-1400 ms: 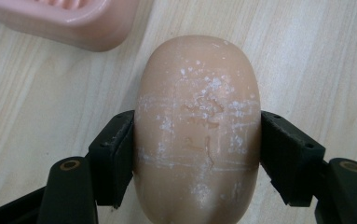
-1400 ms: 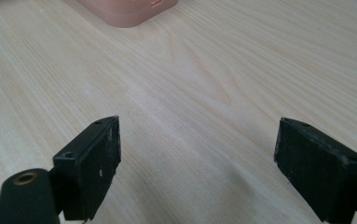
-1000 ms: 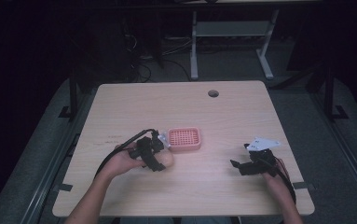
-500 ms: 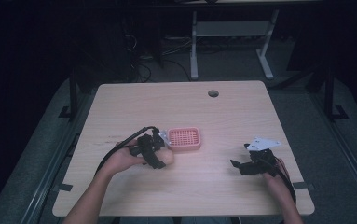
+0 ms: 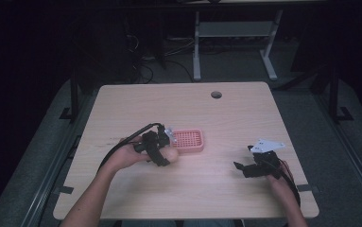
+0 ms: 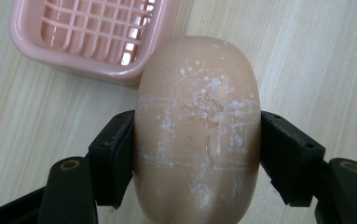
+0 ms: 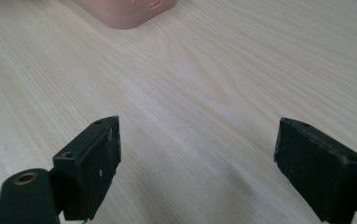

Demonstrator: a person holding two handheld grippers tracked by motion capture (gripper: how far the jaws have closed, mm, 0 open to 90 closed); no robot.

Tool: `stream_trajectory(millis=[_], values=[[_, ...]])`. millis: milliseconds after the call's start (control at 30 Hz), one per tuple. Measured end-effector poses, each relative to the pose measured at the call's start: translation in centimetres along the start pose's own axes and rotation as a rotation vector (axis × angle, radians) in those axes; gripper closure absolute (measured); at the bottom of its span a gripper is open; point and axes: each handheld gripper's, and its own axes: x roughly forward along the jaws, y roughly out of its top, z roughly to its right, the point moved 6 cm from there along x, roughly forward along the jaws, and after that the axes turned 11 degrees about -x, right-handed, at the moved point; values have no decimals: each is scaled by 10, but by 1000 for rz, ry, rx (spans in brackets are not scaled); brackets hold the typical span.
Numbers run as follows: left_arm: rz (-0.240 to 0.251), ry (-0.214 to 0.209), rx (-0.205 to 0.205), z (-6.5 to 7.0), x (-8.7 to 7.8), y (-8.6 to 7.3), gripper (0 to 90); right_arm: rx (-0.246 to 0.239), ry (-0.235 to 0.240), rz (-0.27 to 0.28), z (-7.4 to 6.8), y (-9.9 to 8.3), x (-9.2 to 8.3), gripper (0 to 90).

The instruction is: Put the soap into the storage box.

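The person's left forearm reaches in from the near edge of the worktop [image 5: 122, 109], angled toward the middle, and the left tongs [image 6: 197, 154] are clenched on a bar of soap [image 6: 198, 135], one jaw pressed to each long side. The soap is a smooth, rounded, beige oval with white flecks and faint scratches, held just beside the near edge of the pink slotted soap dish [image 6: 92, 35]. The right tongs [image 7: 197, 168] rest low near the right edge, jaws spread wide over bare wood
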Motion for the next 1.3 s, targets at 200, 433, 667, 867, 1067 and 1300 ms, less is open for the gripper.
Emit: stream_trajectory(millis=[200,433,667,867,1067,1300], values=[[5,3,-5,-4,-2,4,320,-3,0,1,0,0,0,139],[-6,12,4,-10,-6,12,320,0,1,1,0,0,0,139],[-8,9,13,-12,-6,20,320,1,3,0,0,0,0,139],[-13,11,16,-14,-6,25,320,1,3,0,0,0,0,139],[-13,8,17,-17,-7,33,320,7,2,0,0,0,0,139],[-24,20,42,-19,-9,44,320,9,0,0,0,0,0,139]])
